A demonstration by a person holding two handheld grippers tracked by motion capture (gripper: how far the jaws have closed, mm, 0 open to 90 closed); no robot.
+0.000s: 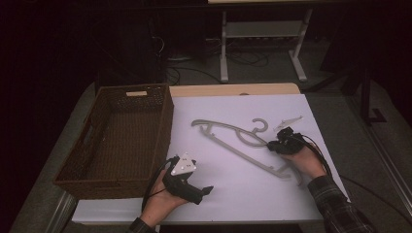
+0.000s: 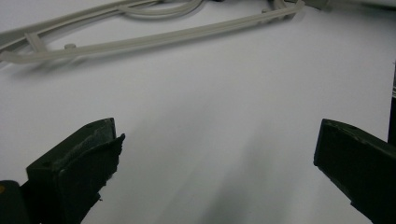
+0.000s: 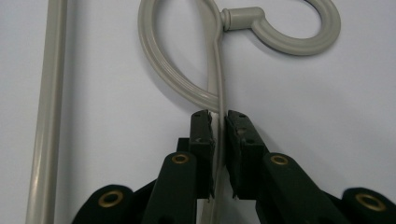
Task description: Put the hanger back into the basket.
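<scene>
Dim room, right claw point(image 3: 218, 122) pinching hanger point(image 3: 219, 88)

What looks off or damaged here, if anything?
Only small things. The pad on one jaw of the left gripper looks ragged and frayed at its edge. A pale loose piece lies apart from the hanger, just beyond the right gripper; I cannot tell what it is.

Count of items on the table: one brown wicker basket point(image 1: 114, 141); one grey plastic clothes hanger point(image 1: 233, 141), its upper bar lying between the right gripper's fingers point(image 3: 201, 135); one small pale plastic piece point(image 1: 287, 122) just beyond those fingers, kind not discernible. Two handheld grippers: left gripper point(image 1: 206, 190) and right gripper point(image 1: 271, 144). One white table point(image 1: 233, 194).
</scene>
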